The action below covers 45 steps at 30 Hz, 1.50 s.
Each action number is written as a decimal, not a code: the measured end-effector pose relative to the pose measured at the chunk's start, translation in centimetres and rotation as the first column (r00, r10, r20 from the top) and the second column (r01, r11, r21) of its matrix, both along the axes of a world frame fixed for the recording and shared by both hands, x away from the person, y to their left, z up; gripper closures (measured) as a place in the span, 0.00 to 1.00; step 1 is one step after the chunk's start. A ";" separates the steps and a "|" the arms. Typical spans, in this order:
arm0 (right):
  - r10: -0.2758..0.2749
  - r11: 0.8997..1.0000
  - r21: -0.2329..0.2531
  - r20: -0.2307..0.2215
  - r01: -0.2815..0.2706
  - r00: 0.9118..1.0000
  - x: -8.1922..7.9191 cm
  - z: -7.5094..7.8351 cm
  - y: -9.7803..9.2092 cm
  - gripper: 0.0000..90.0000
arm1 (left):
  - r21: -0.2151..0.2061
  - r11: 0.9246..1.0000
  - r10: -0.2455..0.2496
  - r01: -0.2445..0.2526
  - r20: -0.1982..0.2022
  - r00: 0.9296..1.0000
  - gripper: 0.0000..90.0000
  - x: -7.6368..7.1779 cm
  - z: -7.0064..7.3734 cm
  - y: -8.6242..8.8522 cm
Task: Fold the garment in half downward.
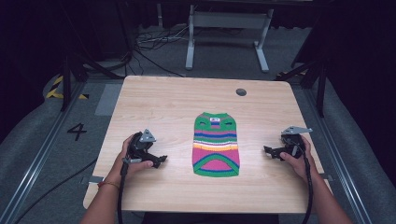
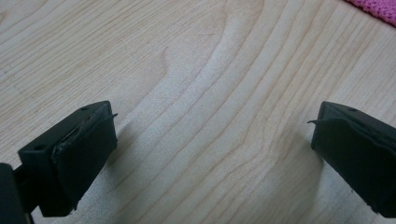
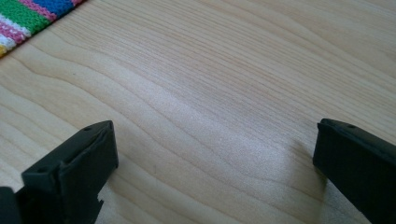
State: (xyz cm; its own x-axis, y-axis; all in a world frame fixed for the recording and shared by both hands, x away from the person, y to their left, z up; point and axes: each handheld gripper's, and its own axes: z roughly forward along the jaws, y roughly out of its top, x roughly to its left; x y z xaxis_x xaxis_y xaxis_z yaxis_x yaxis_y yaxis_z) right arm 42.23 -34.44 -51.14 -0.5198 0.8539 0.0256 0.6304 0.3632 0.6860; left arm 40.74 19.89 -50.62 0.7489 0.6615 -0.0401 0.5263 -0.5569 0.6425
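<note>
A small striped knitted sweater (image 1: 215, 145) lies flat at the centre of a pale wooden desk (image 1: 159, 100) in the high view, its neck end toward the top of the frame and its hem toward the bottom. It is spread out smooth, bands of green, blue, pink, white and orange running across it, which suggests it is laid ready to be folded or picked up from both sides. At lower left of that frame a hand holds the left gripper (image 1: 160, 160), low over the desk and pointing right toward the sweater; at lower right the other hand holds the right gripper (image 1: 269, 152), pointing left toward it. Each sits near the sweater but apart from it, with bare wood between, so the two flank the lower half of the garment evenly, likely so both edges can be taken at once. In the left gripper view the two black jaws stand wide apart with nothing between them but wood grain, and a pink corner of the sweater (image 2: 376, 10) shows at upper right. In the right gripper view the jaws are likewise spread and empty, with a striped edge of the sweater (image 3: 32, 16) at upper left. A round hole (image 1: 241, 92) sits near the desk's far edge.
</note>
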 end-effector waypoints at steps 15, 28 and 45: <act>0.000 1.000 -0.001 0.001 0.000 1.000 0.0 0.0 0.0 0.00 | 0.009 0.999 0.049 -0.049 -0.002 0.999 0.01 0.1 0.1 -0.4; 0.028 1.000 -0.001 0.015 -0.028 0.999 0.7 0.5 0.3 0.23 | -0.021 1.000 0.020 -0.020 -0.022 1.000 0.27 3.0 1.3 -0.6; 0.131 0.991 0.025 -0.015 -0.130 0.991 8.6 4.3 9.1 0.56 | -0.070 0.997 -0.042 0.043 0.013 0.999 0.37 10.6 3.7 -8.4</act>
State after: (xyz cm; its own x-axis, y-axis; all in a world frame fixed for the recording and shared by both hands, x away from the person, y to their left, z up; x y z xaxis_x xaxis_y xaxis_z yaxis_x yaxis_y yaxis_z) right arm 50.85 -25.30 -46.81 -0.6260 0.7779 0.0552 0.5903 0.4264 0.6854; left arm 51.38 11.48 -46.93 0.7768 0.6250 -0.0765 0.4954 -0.5317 0.6869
